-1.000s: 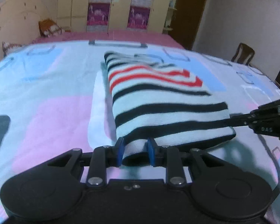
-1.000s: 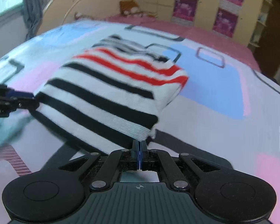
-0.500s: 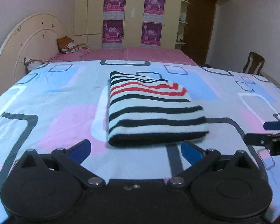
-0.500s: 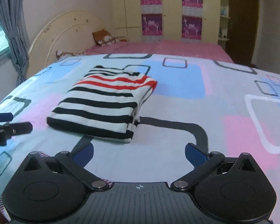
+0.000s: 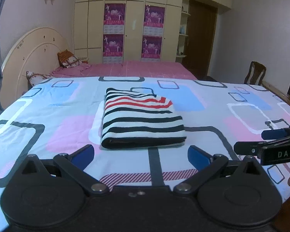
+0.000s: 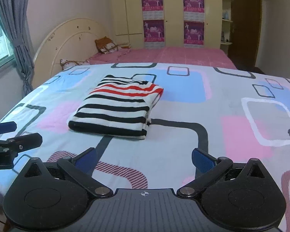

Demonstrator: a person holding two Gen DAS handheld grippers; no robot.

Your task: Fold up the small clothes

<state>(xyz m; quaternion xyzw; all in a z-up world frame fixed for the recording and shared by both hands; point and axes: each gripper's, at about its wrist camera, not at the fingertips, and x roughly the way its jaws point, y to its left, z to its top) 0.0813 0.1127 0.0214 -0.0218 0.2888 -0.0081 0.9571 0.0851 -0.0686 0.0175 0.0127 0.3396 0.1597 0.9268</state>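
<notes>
Headboard (image 5: 29, 58) and pillows close the far left of the bed, and the near-left stretch of patterned bedsheet (image 5: 48, 104) lies bare; the left gripper (image 5: 141, 154) hangs over the near edge with its blue pads spread wide and nothing between them; the folded striped garment (image 5: 141, 121) sits ahead of it and apart, resting flat on the sheet, its thick folded edge facing the grippers and its red stripes at the far end; its long axis appears to run away from both claws, toward the pink bed (image 5: 125, 68) beyond; in the right wrist view the garment (image 6: 116, 108) lies ahead and to the left of the right gripper (image 6: 145, 161), so the left claw looks the nearer and more squarely lined up; the right gripper's pads also stand wide apart and empty; the fold looks finished; right of the garment the sheet is open room out to the bed's right edge, where a wooden chair (image 5: 255, 73) stands.
</notes>
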